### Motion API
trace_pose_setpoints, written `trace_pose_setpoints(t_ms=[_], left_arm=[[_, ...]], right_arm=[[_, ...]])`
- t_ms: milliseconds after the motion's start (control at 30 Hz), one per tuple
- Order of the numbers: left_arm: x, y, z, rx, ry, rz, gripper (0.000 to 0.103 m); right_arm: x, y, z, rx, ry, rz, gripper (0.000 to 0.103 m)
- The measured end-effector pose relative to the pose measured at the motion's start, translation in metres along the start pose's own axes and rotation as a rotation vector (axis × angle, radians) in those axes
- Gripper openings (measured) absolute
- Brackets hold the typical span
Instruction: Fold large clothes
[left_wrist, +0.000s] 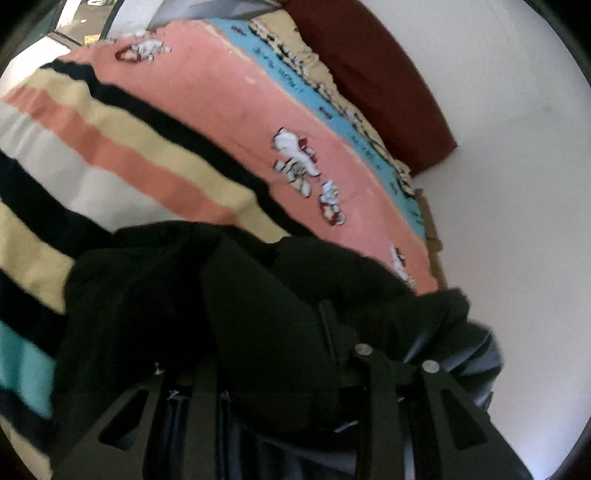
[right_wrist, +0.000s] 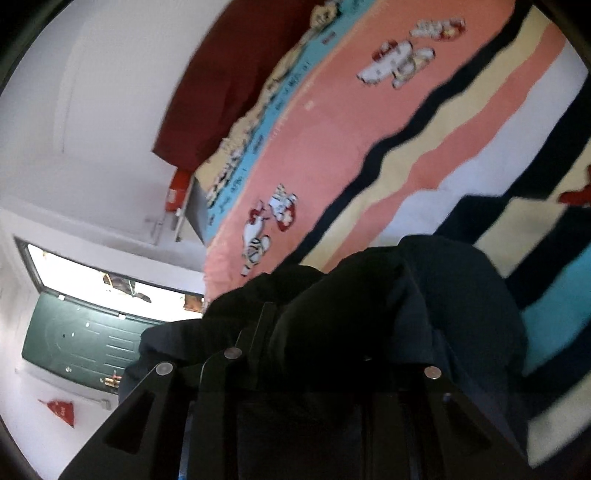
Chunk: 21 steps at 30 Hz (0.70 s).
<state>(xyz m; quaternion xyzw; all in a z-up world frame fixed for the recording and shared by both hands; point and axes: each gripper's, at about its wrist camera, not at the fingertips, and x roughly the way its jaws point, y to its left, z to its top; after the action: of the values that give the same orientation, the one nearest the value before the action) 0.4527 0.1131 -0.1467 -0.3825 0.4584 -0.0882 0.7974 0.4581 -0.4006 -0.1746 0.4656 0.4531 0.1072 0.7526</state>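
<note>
A black garment (left_wrist: 147, 288) is bunched over my left gripper (left_wrist: 269, 328), just above a bed. Only one thin finger (left_wrist: 328, 321) pokes out of the cloth; the pads are buried, so the grip is hidden. In the right wrist view the same dark garment (right_wrist: 443, 295) is heaped over my right gripper (right_wrist: 332, 332). A fold of it is gathered between the narrow jaws, beside the one finger (right_wrist: 260, 332) that shows. Both views are blurred.
The bed has a striped and pink cartoon-print bedspread (left_wrist: 221, 122) (right_wrist: 332, 129). A dark red pillow (left_wrist: 369, 74) (right_wrist: 229, 74) lies at its far edge against a white wall. A green door (right_wrist: 81, 339) and a red box (right_wrist: 177, 192) are beyond the bed.
</note>
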Motion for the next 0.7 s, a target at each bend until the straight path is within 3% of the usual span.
trace_pose_setpoints(t_ms=[200,267,300,367,433,500,633,700], left_arm=[[0.017,0.008,0.004,0.003,-0.022,-0.021,0.028],[0.010,0.009,0.008,-0.031,-0.021,-0.061,0.033],[0.001,0.009,0.008,-0.054,-0.035,-0.103,0.035],[-0.019,0.010,0.013,-0.107,-0.068,-0.198,0.050],[-0.036,0.007,0.019,-0.129,-0.093,-0.243,0.055],[-0.053,0.000,0.023,-0.116,-0.109,-0.247,0.056],[-0.091,-0.016,0.024,-0.075,-0.147,-0.220,0.057],[-0.113,-0.026,0.018,-0.033,-0.185,-0.173,0.057]], right_arm=[[0.023,-0.004,0.003,-0.029,-0.004,-0.006,0.024],[0.021,0.000,0.003,-0.041,-0.004,-0.008,0.028],[0.019,0.001,0.004,-0.040,-0.003,-0.005,0.034],[0.011,0.003,0.006,-0.041,-0.010,0.023,0.048],[0.000,0.008,0.008,-0.053,-0.024,0.045,0.058],[-0.019,0.016,0.010,-0.077,-0.050,0.066,0.078],[-0.059,0.042,0.008,-0.157,-0.111,0.058,0.078],[-0.079,0.064,0.001,-0.244,-0.136,0.029,0.078]])
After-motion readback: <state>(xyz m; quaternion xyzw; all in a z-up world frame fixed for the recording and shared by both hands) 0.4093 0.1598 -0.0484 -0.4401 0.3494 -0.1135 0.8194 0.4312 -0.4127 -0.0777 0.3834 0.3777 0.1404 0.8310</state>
